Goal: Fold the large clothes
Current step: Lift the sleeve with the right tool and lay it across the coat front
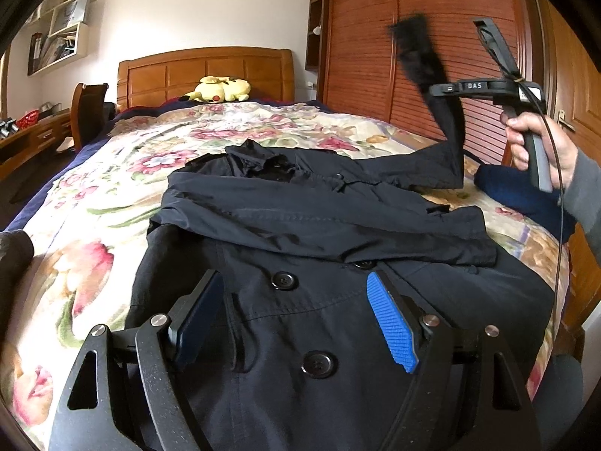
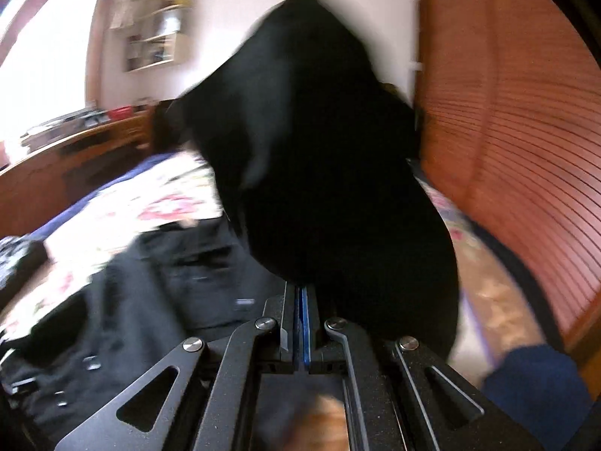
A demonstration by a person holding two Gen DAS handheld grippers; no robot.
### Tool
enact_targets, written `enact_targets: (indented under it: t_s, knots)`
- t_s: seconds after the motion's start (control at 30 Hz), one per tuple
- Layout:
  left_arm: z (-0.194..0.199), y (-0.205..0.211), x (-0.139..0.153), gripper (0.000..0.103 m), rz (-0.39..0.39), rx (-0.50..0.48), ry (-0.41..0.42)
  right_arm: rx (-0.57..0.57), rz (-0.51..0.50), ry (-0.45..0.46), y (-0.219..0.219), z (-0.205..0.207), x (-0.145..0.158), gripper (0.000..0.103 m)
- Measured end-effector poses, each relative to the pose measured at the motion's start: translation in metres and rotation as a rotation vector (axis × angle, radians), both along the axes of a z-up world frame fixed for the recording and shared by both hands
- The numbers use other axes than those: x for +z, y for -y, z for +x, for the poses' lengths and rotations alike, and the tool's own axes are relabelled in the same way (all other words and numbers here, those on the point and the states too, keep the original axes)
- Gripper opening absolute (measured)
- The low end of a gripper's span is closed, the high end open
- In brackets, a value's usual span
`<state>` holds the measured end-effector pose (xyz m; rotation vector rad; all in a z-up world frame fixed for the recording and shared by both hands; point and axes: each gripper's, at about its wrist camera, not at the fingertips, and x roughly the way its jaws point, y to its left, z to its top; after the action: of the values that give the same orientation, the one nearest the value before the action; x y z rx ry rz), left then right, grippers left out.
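A black double-breasted coat (image 1: 338,225) lies front up on the bed, its left sleeve folded across the chest. My left gripper (image 1: 293,278) hovers open just over the coat's lower front, and nothing sits between its blue pads (image 1: 392,323). At the right, a hand holds my right gripper (image 1: 435,90) in the air, shut on the coat's right sleeve (image 1: 424,60). That sleeve rises from the shoulder and flaps above the jaws. In the blurred right wrist view, the right gripper (image 2: 300,293) pinches the black sleeve (image 2: 319,150), which fills the middle of the picture.
A floral quilt (image 1: 112,195) covers the bed, with a yellow plush toy (image 1: 221,90) by the wooden headboard (image 1: 206,71). A slatted wooden wardrobe (image 1: 375,37) runs close along the right side. A navy cloth (image 1: 518,191) lies at the bed's right edge. A desk (image 1: 30,139) stands at the left.
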<state>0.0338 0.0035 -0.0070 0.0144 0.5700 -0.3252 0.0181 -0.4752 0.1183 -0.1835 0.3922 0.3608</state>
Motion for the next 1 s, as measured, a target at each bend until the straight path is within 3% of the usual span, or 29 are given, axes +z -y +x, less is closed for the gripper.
enact_targets:
  t_s: [0.2, 0.37, 0.53, 0.73, 1.0]
  knots:
    - [-0.003, -0.009, 0.003, 0.080, -0.010, 0.015, 0.010, 0.168, 0.018, -0.058, -0.067, -0.017, -0.029, 0.001]
    - [-0.003, -0.016, 0.006, 0.080, -0.018, 0.029, 0.018, 0.263, 0.102, -0.141, -0.095, -0.016, -0.060, 0.001]
    - [-0.003, -0.020, 0.007, 0.080, -0.024, 0.039, 0.020, 0.314, 0.119, -0.214, -0.114, -0.009, -0.096, 0.001]
    - [-0.001, -0.024, 0.009, 0.080, -0.036, 0.049, 0.025, 0.353, 0.135, -0.204, -0.118, -0.010, -0.081, 0.001]
    - [-0.002, -0.024, 0.008, 0.080, -0.024, 0.053, 0.028, 0.377, 0.112, -0.242, -0.136, -0.012, -0.108, 0.001]
